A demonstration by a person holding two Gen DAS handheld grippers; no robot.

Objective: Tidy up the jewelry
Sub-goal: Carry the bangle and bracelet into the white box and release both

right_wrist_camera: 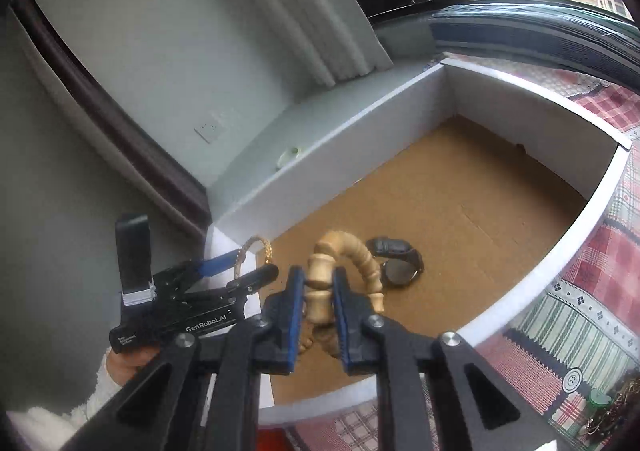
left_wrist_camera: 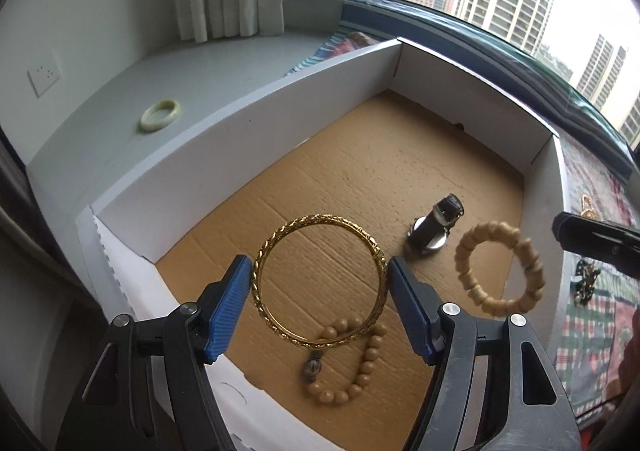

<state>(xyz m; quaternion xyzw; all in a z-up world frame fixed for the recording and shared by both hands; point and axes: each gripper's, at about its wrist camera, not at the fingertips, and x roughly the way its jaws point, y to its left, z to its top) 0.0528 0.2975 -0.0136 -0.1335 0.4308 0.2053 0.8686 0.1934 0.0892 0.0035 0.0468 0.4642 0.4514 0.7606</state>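
My left gripper [left_wrist_camera: 320,279] is shut on a gold bangle [left_wrist_camera: 320,221], holding it by its sides above the cardboard floor of a white-walled box [left_wrist_camera: 248,139]. My right gripper [right_wrist_camera: 316,291] is shut on a chunky wooden bead bracelet [right_wrist_camera: 320,271], held over the box; the bracelet also shows in the left wrist view [left_wrist_camera: 500,267]. A small-bead wooden bracelet [left_wrist_camera: 360,367] and a black watch [left_wrist_camera: 434,227] lie on the box floor. The left gripper [right_wrist_camera: 248,271] with the bangle [right_wrist_camera: 256,251] appears in the right wrist view.
A pale green jade bangle [left_wrist_camera: 161,115] lies on the grey ledge left of the box. More jewelry [left_wrist_camera: 586,279] lies on the patterned cloth right of the box. A window and curtain stand behind.
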